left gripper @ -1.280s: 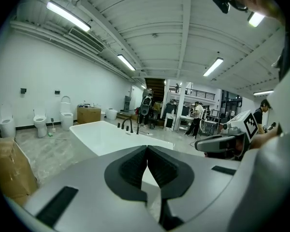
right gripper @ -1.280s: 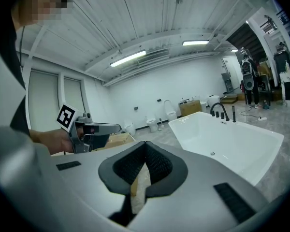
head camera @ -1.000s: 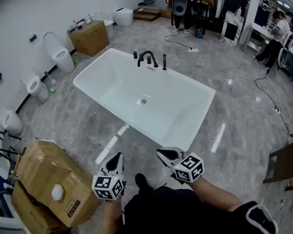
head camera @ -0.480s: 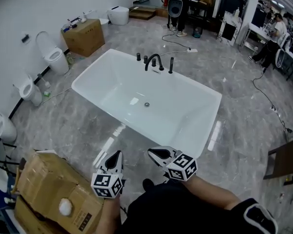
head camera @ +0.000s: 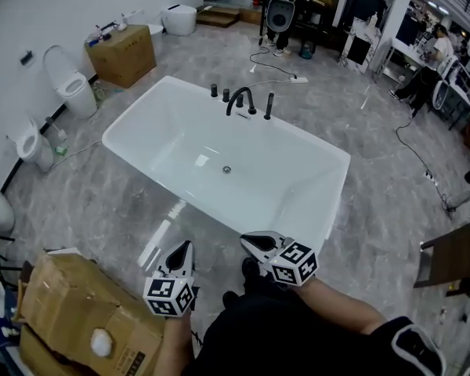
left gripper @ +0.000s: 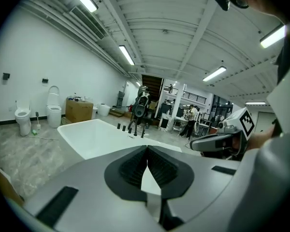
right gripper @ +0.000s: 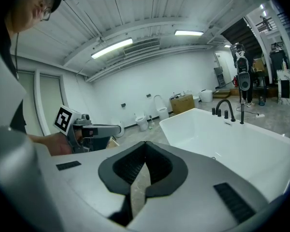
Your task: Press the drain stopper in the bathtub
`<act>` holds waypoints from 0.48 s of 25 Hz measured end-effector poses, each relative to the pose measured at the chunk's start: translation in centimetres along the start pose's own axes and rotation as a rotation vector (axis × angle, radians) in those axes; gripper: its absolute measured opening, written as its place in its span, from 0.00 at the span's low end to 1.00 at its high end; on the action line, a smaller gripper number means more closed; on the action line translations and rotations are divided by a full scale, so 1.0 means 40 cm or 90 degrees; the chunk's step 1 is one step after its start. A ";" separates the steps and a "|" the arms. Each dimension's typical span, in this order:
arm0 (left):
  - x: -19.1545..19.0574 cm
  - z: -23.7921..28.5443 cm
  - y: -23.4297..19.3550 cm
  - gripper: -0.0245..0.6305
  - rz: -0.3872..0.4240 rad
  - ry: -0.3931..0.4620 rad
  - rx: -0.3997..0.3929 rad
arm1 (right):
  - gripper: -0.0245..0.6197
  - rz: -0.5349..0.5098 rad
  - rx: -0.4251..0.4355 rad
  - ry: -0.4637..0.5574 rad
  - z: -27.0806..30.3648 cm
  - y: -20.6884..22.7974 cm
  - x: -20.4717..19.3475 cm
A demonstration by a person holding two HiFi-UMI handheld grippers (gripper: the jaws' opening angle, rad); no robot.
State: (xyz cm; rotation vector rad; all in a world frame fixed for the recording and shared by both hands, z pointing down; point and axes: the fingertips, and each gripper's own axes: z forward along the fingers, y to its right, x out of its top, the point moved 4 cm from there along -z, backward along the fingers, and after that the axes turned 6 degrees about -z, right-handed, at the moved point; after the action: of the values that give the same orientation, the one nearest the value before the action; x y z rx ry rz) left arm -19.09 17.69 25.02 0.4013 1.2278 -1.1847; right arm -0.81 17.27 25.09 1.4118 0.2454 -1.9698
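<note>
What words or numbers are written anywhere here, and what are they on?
No words or numbers can be read here.
Box: dark print on its side, too small to read.
Cubes on the left claw and right claw: black-and-white square patterns, not letters.

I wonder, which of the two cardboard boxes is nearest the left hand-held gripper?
The crumpled box beside the left hand-held gripper; the other box stands beyond the bathtub.

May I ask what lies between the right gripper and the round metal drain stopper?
Head view, from the right gripper: grey floor, white bathtub's near rim, bare basin, then the drain stopper.
</note>
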 end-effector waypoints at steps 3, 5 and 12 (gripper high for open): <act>0.035 0.067 -0.007 0.06 0.007 -0.004 0.002 | 0.06 0.011 0.004 0.001 0.023 0.067 0.008; 0.070 0.120 -0.015 0.06 0.015 -0.003 0.006 | 0.06 0.013 0.008 0.006 0.042 0.123 0.025; 0.186 0.323 0.004 0.06 0.059 0.004 0.015 | 0.06 0.005 0.017 0.043 0.072 0.335 0.109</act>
State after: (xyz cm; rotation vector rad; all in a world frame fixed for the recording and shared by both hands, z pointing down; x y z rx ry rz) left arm -13.30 4.06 23.13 0.4743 1.1897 -1.1203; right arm 4.65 3.97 25.44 1.4957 0.2432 -1.9278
